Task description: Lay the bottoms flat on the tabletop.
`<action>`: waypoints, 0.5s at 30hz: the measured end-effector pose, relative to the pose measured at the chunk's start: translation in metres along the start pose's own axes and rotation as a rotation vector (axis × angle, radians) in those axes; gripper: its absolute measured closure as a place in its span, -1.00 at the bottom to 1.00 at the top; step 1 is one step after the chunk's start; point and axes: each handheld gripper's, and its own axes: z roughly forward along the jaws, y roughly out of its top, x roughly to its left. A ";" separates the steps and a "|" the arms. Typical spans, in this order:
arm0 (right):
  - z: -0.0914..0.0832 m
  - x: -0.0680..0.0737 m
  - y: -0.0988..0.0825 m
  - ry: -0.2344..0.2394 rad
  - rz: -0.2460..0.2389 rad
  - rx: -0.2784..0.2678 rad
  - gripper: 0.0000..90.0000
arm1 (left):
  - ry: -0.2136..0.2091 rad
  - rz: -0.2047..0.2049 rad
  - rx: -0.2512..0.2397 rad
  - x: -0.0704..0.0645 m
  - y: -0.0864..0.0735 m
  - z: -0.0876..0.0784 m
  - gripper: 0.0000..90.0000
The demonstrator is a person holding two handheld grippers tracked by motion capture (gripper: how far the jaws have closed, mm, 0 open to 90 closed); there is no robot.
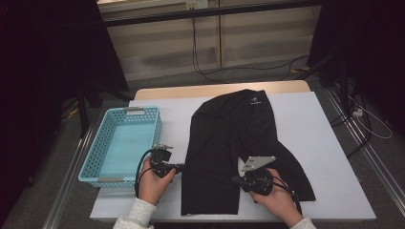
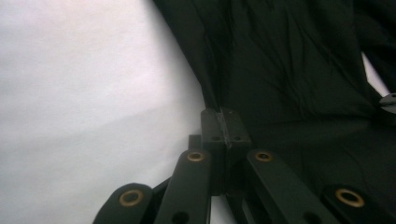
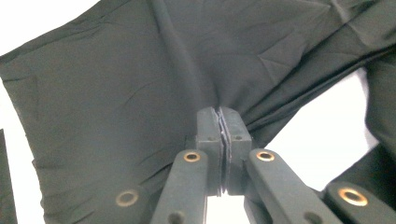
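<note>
Jaws of the left gripper [image 2: 226, 123] and right gripper [image 3: 222, 121] each pinch the black garment [image 1: 229, 138] ahead.

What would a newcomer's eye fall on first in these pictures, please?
The black garment spread across the middle of the white table. The left claw pinches its left edge and the right claw its lower middle, both shut on the cloth. A light blue basket sits at the table's left.

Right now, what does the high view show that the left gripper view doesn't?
High view: a light blue perforated plastic basket, the right gripper, both hands and the whole black fabric garment. Left gripper view: closed black jaws of the left gripper pinching the garment's edge, close up. Both: the garment and the white table cover.
</note>
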 end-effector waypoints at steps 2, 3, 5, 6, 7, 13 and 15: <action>0.001 0.001 0.000 0.001 0.000 -0.001 0.97 | -0.003 -0.003 0.000 0.001 0.000 -0.002 1.00; 0.001 0.001 0.001 -0.002 0.001 -0.003 0.97 | -0.002 -0.003 0.002 0.002 0.000 -0.004 1.00; 0.002 0.002 0.001 -0.004 0.002 -0.007 0.97 | 0.007 -0.003 -0.004 0.002 0.001 -0.006 1.00; 0.003 0.003 0.002 -0.003 0.002 -0.005 0.97 | 0.004 -0.002 -0.003 0.003 0.001 -0.007 1.00; 0.004 0.003 0.002 -0.001 -0.002 -0.005 0.97 | 0.014 -0.005 -0.012 0.003 0.001 -0.008 1.00; 0.008 0.011 0.006 0.012 -0.020 -0.003 0.97 | 0.023 -0.011 -0.010 0.004 0.002 -0.012 1.00; 0.009 0.014 0.007 0.015 -0.026 -0.005 0.98 | 0.024 -0.012 -0.008 0.006 0.001 -0.014 1.00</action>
